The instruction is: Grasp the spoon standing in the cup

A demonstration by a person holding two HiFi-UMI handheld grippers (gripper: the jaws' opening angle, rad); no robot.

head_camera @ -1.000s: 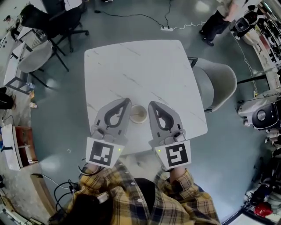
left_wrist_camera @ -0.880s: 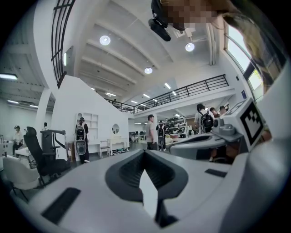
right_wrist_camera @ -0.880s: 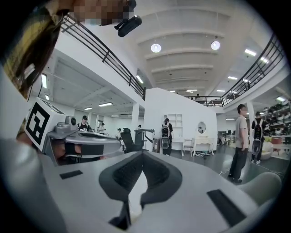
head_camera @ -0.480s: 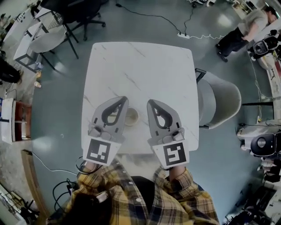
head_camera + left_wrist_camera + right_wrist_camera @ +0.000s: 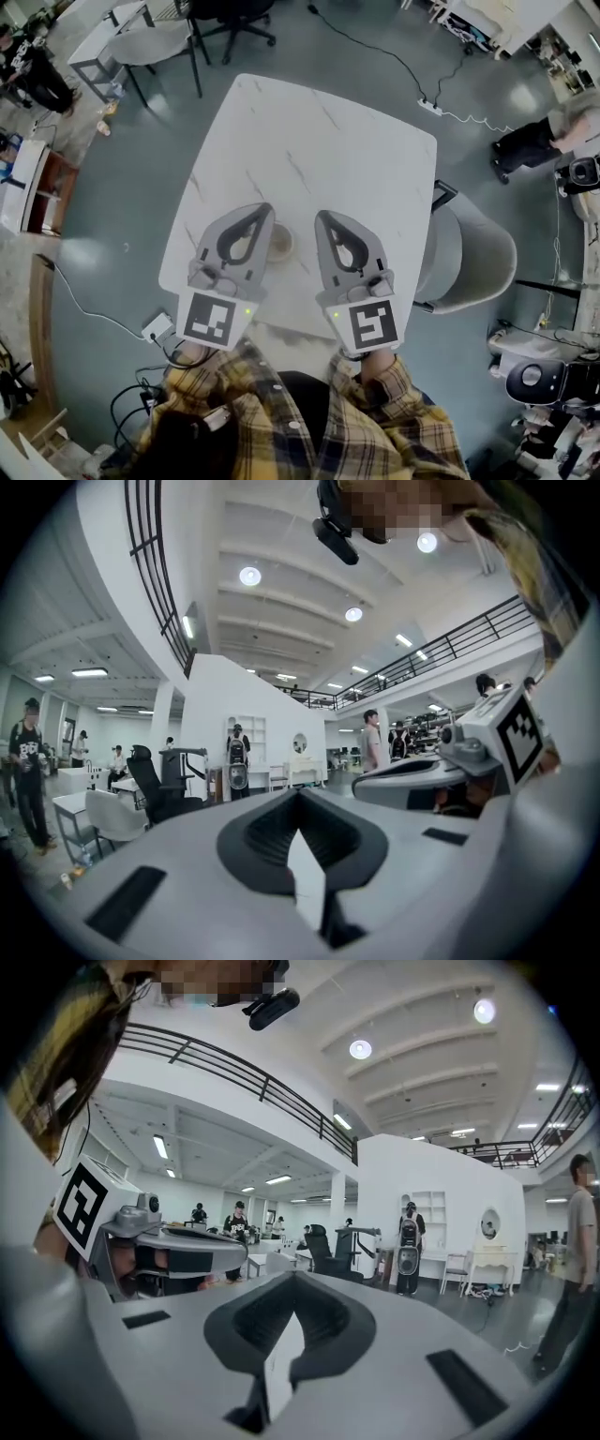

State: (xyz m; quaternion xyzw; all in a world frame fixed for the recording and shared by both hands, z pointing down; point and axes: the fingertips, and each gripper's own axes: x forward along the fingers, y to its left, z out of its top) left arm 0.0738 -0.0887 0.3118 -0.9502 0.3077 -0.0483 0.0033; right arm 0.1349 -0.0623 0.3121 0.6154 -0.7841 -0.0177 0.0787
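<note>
In the head view a pale cup [image 5: 280, 244] stands on the white marble table [image 5: 328, 150], near its front edge and between my two grippers. I cannot make out the spoon in it. My left gripper [image 5: 262, 208] hovers just left of the cup and covers its left rim, jaws together and empty. My right gripper [image 5: 322, 217] hovers a little to the right of the cup, shut, nothing in it. Both gripper views look level across a big hall, over closed jaw tips [image 5: 298, 795] [image 5: 294, 1279]; neither shows the cup or the table.
A grey shell chair [image 5: 473, 258] stands at the table's right side. More chairs [image 5: 155, 42] stand beyond the far left corner. A power strip [image 5: 155, 327] and cables lie on the floor at the left. Several people stand in the hall.
The head view has swung, so the table now lies turned and tilted in the picture. Both grippers stay on either side of the cup; the cup sits closer under the left one.
</note>
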